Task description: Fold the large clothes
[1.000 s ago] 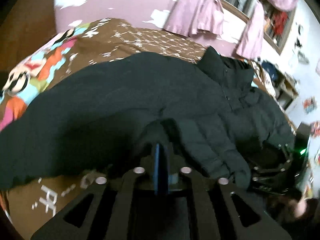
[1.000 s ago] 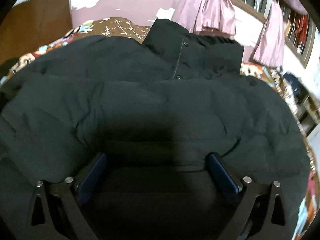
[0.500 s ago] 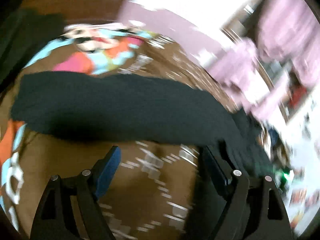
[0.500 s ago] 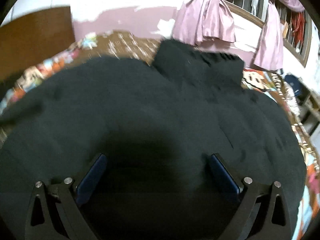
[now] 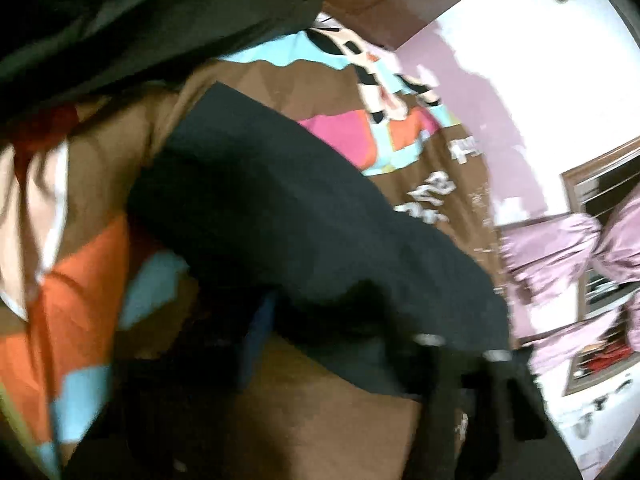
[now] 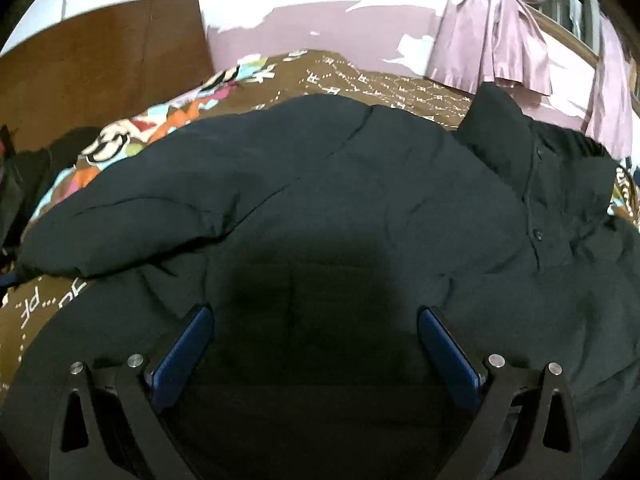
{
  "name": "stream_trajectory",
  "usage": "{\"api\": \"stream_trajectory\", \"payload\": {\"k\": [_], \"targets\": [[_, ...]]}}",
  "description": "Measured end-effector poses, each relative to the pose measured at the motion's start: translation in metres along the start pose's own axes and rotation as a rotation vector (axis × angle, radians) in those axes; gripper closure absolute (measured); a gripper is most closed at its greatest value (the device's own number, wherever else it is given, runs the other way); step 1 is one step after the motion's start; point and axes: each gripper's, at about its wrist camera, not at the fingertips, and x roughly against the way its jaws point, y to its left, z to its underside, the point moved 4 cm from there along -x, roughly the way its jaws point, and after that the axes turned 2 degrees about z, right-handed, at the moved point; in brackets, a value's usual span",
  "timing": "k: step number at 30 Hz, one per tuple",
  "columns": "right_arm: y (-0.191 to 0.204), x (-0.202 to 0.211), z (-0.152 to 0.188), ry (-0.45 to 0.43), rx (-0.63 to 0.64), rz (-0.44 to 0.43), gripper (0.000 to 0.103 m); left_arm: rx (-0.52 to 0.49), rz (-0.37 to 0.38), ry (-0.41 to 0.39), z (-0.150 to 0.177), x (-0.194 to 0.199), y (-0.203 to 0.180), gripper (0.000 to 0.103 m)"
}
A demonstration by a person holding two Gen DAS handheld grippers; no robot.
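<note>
Spread across the bed [image 6: 360, 80]: a jacket [image 6: 360, 208], collar [image 6: 552, 152] toward the far right, one sleeve [image 6: 132, 224] stretched out left. Behind the bed, a headboard [image 6: 100, 60] at left, curtains [image 6: 488, 36] at right. Above the jacket's near part, right claw [image 6: 314, 344].

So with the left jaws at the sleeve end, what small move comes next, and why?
Probably finish the closing left jaws onto the sleeve and fold it across the jacket. The sleeve lies stretched out over the bedspread; the right gripper is open above the jacket's body.
</note>
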Motion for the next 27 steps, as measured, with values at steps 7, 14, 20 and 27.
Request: {"api": "stream_trajectory", "payload": {"k": [7,14,20,27], "targets": [[-0.030,0.043,0.002,-0.016,-0.250,-0.179,0.000,-0.196,0.069,-0.117,-0.001,0.029,-0.040,0.100],[-0.075,0.113,0.010,-0.088,-0.418,-0.220,0.000,-0.491,0.267,-0.333,0.011,0.089,-0.160,0.100],[-0.112,0.147,0.029,-0.094,-0.427,-0.106,0.000,-0.694,0.524,-0.229,0.076,0.099,-0.266,0.101],[-0.190,0.201,0.041,-0.137,-0.544,0.030,0.000,-0.989,0.644,0.086,0.205,0.052,-0.343,0.101]]}}
